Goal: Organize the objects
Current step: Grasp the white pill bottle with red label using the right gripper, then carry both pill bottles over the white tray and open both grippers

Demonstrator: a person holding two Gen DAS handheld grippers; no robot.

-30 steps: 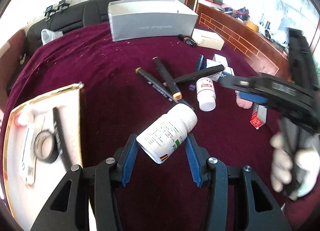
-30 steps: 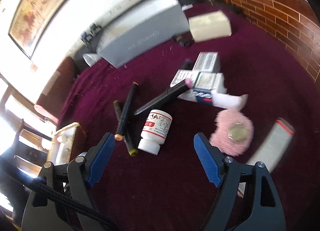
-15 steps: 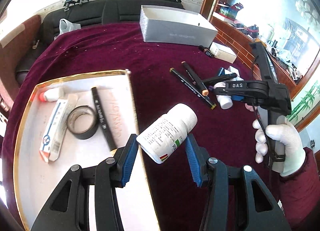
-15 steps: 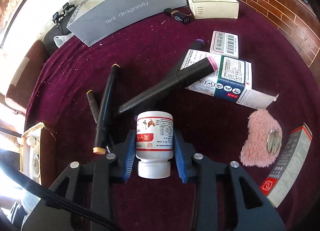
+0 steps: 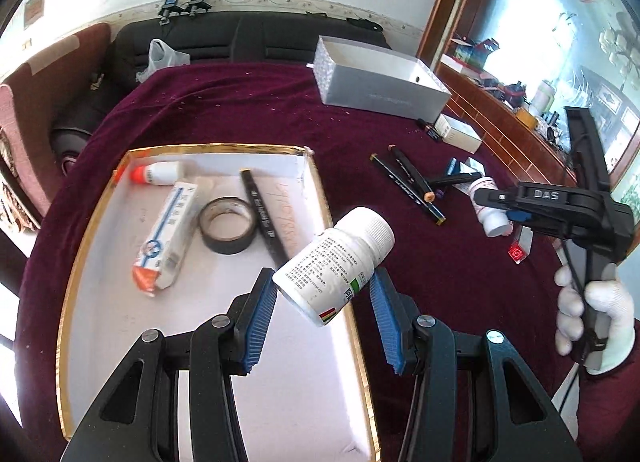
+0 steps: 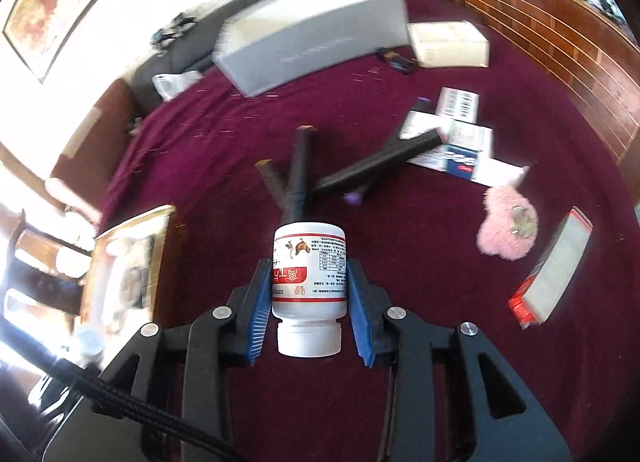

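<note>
My left gripper [image 5: 322, 284] is shut on a white pill bottle with a green-marked label [image 5: 336, 258]. It holds the bottle tilted in the air above the right rim of the gold-edged white tray [image 5: 224, 148]. The tray holds a glue tube [image 5: 160, 174], a long white carton [image 5: 166, 238], a roll of black tape [image 5: 228, 226] and a black marker [image 5: 262, 218]. My right gripper [image 6: 309, 268] is shut on a smaller white bottle with a red label [image 6: 310, 246], cap toward the camera, lifted off the maroon cloth. In the left wrist view that right gripper [image 5: 496, 206] appears at the right, in a white-gloved hand.
Black markers [image 6: 300, 166] lie crossed on the cloth mid-table, beside medicine cartons [image 6: 452, 142]. A pink fluffy pad [image 6: 506, 226] and a red-ended carton [image 6: 556, 262] lie to the right. A grey open box [image 5: 380, 86] and a cream box [image 6: 448, 44] stand at the back.
The left gripper has carried its bottle left, from over the cloth to over the tray's rim. The right gripper closed on the red-label bottle and raised it off the cloth.
</note>
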